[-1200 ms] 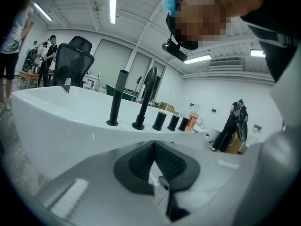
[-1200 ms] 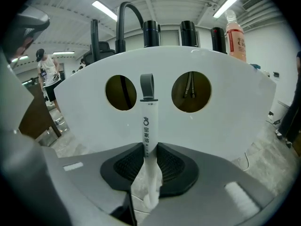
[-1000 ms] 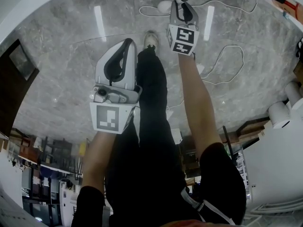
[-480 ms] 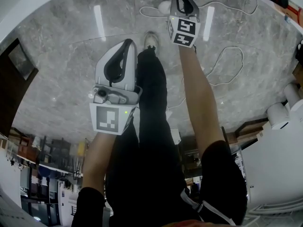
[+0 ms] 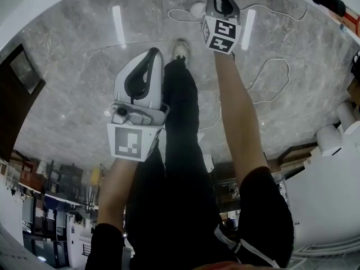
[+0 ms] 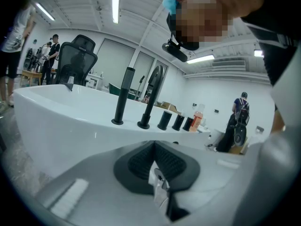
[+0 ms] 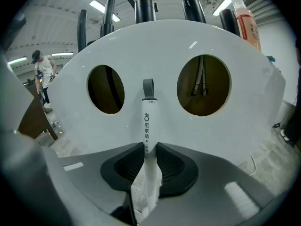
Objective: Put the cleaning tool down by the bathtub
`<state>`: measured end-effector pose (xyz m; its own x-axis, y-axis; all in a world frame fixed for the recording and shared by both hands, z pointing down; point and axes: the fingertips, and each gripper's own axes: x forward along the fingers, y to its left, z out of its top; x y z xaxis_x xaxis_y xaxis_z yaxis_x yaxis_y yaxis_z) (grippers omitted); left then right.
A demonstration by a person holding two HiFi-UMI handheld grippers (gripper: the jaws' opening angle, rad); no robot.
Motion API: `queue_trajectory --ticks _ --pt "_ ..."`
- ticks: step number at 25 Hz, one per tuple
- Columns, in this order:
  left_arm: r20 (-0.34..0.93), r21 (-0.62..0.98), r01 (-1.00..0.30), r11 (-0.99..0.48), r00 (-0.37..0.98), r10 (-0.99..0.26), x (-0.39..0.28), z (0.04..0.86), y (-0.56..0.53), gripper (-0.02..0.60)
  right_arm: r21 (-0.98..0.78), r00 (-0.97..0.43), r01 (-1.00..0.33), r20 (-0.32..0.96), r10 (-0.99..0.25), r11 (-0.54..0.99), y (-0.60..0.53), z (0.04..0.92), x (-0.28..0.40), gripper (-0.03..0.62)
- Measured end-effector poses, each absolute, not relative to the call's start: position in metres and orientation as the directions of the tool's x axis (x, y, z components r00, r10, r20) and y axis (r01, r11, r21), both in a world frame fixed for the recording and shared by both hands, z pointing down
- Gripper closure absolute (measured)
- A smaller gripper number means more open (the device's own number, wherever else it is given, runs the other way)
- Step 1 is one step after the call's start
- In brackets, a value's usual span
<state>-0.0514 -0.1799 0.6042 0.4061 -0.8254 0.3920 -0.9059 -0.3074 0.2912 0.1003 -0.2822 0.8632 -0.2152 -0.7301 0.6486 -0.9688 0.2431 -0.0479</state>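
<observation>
1. My left gripper has its jaws closed together.
2. My right gripper is clamped on the cleaning tool, whose white handle sticks out forward between the pads.
3. Its far tip is at the bathtub wall, perhaps touching.

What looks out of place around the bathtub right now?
A loose white cable snakes across the marble floor near the person's shoe, a possible trip hazard. The bathtub's end panel has two round openings showing bare hoses.
</observation>
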Motion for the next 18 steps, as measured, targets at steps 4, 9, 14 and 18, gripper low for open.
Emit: queue_trajectory --ticks 4,9,14,18 --pt "0.398 0.292 -0.907 -0.302 0.402 -0.825 -0.054 0.606 -0.179 0.572 -0.048 -0.214 -0.969 0.648 -0.731 0.241 -0.285 0.864 0.101 0.51" --pt "0.4 0.292 -0.909 -0.296 0.398 -0.826 -0.056 0.607 -0.179 0.572 -0.049 -0.212 -0.97 0.644 -0.735 0.238 -0.286 0.866 0.101 0.51" --pt "0.397 0.296 -0.911 -0.287 0.391 -0.83 -0.059 0.607 -0.182 0.572 -0.047 -0.209 -0.971 0.644 -0.736 0.235 -0.29 0.869 0.105 0.51" --pt "0.394 0.296 -0.914 -0.277 0.381 -0.836 -0.064 0.608 -0.183 0.573 -0.043 -0.204 -0.972 0.647 -0.734 0.232 -0.291 0.87 0.105 0.51"
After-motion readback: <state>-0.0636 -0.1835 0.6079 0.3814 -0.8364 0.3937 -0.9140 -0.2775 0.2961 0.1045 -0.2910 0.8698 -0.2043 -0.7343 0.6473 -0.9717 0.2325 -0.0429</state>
